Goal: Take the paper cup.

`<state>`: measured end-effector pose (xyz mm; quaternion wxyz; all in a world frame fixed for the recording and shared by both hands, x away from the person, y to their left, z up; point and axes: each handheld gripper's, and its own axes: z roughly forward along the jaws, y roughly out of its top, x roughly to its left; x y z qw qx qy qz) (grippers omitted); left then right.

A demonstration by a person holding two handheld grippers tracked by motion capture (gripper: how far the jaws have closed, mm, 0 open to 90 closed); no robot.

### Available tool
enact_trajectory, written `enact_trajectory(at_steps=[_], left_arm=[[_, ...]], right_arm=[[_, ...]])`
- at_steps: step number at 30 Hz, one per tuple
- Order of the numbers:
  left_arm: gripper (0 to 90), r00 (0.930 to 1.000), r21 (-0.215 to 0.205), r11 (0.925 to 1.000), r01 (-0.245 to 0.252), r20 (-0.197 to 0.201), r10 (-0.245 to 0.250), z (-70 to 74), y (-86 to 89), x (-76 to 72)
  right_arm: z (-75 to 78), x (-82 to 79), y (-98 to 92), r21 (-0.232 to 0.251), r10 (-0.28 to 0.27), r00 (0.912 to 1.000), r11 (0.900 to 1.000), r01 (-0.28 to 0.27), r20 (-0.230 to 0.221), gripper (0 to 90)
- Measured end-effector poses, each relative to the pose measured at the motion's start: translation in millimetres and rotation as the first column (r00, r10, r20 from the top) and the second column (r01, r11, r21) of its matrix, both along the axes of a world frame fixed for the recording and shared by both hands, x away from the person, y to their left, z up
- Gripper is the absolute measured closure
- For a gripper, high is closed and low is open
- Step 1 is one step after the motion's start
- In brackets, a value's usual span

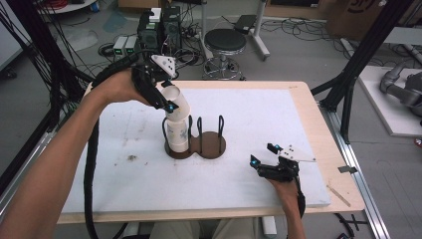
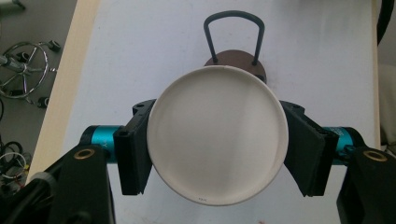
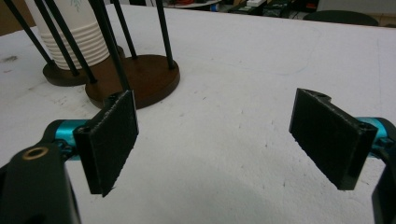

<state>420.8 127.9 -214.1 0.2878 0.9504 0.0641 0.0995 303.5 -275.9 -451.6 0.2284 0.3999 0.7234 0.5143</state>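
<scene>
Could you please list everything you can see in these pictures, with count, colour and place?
paper cups: a white stack in the holder's left section, plus one white cup tilted above it in the left tongs
cup holder: one, brown base with black wire loops, mid-table
table: one, pale wood edge with a white top
stool: one, black seat, on the floor beyond the table
black frame post: one, at the table's right
left tongs: black, shut on the tilted cup
right tongs: black, open, low over the table's right front
</scene>
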Motion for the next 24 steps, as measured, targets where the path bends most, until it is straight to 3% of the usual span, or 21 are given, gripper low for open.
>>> enact_trajectory(at_steps=[2, 4, 8, 12, 18, 24], left_arm=[[33.4, 1.0000, -0.004, 1.0000, 0.000, -0.004, 0.000, 0.8, 0.8, -1.0], [33.4, 0.9996, -0.052, 0.9986, 0.006, -0.027, -0.008, 1.4, 3.6, -4.6], [33.4, 0.9998, -0.059, 0.9982, 0.008, -0.020, -0.009, 2.0, 6.6, -5.9], [33.4, 0.9998, -0.114, 0.9934, 0.008, -0.015, -0.009, 4.8, 12.3, -10.9], [33.4, 0.9995, -0.149, 0.9886, 0.019, -0.023, -0.022, 2.6, 17.0, -18.9], [33.4, 0.9997, -0.179, 0.9836, 0.021, -0.007, -0.023, 2.5, 22.1, -28.2]], right_arm=[[0.0, 0.0, 0.0, -0.001, 0.000, 1.0000, 1.000, 0.000, 0.001, 15.9], [0.0, 0.0, 0.0, -0.001, -0.001, 1.0000, 1.000, 0.001, -0.001, 15.9], [0.1, 0.0, 0.0, 0.000, 0.000, 1.0000, 1.000, 0.000, -0.004, 15.9], [0.0, 0.3, -0.7, 0.004, -0.004, 1.0000, 1.000, 0.004, -0.003, 15.8], [0.0, -0.1, 0.0, 0.001, -0.016, 0.9999, 1.000, 0.016, -0.002, 15.8], [-0.1, -0.1, -1.2, 0.012, -0.019, 0.9998, 1.000, 0.019, -0.001, 15.9]])
